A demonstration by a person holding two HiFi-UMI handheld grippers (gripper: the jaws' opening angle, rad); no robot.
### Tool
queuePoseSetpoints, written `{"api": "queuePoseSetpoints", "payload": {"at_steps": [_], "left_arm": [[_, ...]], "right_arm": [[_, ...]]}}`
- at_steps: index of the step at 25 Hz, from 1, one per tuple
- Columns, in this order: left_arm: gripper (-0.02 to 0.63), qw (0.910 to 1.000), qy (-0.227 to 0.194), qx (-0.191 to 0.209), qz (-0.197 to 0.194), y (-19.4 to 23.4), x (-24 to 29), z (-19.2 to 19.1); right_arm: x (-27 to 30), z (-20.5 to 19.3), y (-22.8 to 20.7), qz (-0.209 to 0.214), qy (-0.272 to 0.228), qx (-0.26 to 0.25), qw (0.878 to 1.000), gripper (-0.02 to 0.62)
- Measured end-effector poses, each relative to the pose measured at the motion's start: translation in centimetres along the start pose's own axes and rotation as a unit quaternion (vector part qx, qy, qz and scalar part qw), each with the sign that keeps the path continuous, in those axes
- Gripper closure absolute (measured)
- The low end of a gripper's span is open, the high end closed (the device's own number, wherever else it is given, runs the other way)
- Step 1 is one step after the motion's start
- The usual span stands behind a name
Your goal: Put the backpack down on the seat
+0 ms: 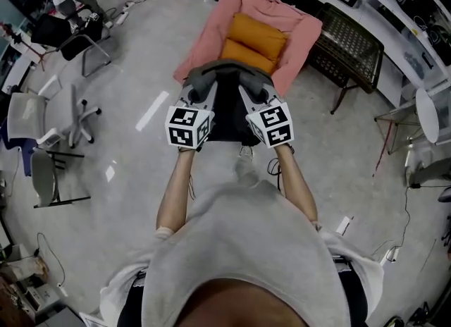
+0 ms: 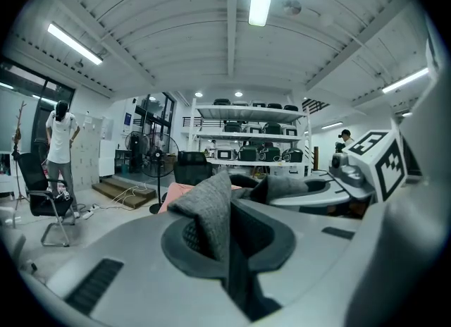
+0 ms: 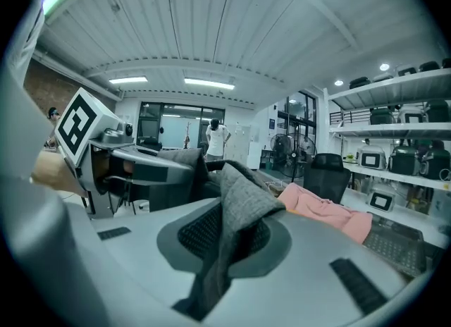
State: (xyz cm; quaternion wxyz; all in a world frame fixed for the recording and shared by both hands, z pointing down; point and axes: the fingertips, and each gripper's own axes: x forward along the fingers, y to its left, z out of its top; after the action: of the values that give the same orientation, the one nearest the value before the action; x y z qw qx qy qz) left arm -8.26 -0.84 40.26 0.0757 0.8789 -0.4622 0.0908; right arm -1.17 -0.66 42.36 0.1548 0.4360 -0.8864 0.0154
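The left tool (image 1: 200, 87) and right tool (image 1: 254, 89) are grey, with black-and-white square markings; the short-sleeved shirt (image 1: 246, 248) is pale grey.

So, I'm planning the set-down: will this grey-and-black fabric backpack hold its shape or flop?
Probably floppy: the grey-and-black fabric backpack folds where the left gripper and right gripper pinch its top. It hangs between them, so it likely slumps once released. On the soft-looking pink-covered seat it may lean over.
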Motion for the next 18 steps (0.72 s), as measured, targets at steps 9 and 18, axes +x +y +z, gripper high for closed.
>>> {"api": "queuePoseSetpoints", "payload": {"at_steps": [9,18], "left_arm": [[0.575,0.9997,-0.002,-0.010,0.023,4.4,7.7,2.8],[0.574,0.9991,0.001,-0.019,0.039,7.2,15.8,4.8]], "right_arm": [[6.5,2.1,-6.7,0.022,-0.002,-0.006,1.000,0.568],[11.8,3.0,-13.9,0.038,-0.003,-0.008,0.999,0.567]]}}
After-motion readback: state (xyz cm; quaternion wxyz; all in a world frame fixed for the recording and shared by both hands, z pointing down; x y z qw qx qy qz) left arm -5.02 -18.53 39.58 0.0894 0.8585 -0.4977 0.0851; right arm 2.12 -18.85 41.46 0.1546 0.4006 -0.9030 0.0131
